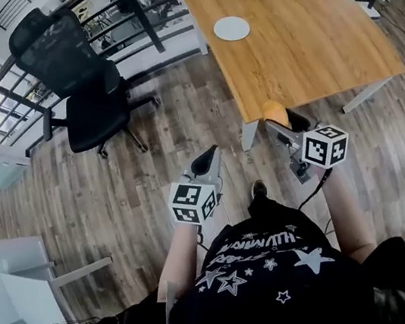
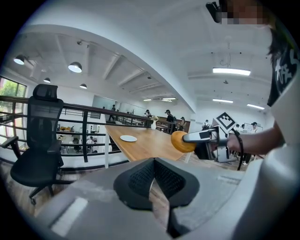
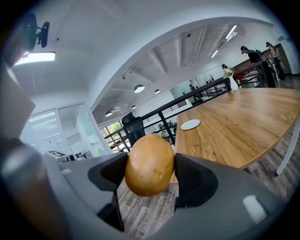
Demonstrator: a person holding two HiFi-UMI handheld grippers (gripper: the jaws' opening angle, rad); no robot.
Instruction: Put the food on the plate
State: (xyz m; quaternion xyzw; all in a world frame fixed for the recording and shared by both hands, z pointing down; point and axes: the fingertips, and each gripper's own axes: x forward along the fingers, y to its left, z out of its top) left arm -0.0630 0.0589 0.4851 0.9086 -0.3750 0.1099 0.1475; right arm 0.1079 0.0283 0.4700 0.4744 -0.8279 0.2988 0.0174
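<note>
A round brown potato [image 3: 150,164] sits between the pads of my right gripper [image 3: 151,169], which is shut on it. In the head view the right gripper [image 1: 278,118] holds the potato [image 1: 275,112] just over the near edge of the wooden table [image 1: 306,47]. A small white plate [image 1: 231,28] lies at the table's far left part, well beyond the potato. My left gripper [image 1: 208,158] hangs over the floor to the left of the table, its jaws shut on nothing. The left gripper view shows the left gripper [image 2: 153,179], the plate [image 2: 128,138] and the potato [image 2: 181,141].
A black office chair [image 1: 78,86] stands on the wood floor to the left of the table, in front of a black railing [image 1: 154,8]. White desks [image 1: 16,288] fill the left edge. The table's white leg [image 1: 250,134] is close to my grippers.
</note>
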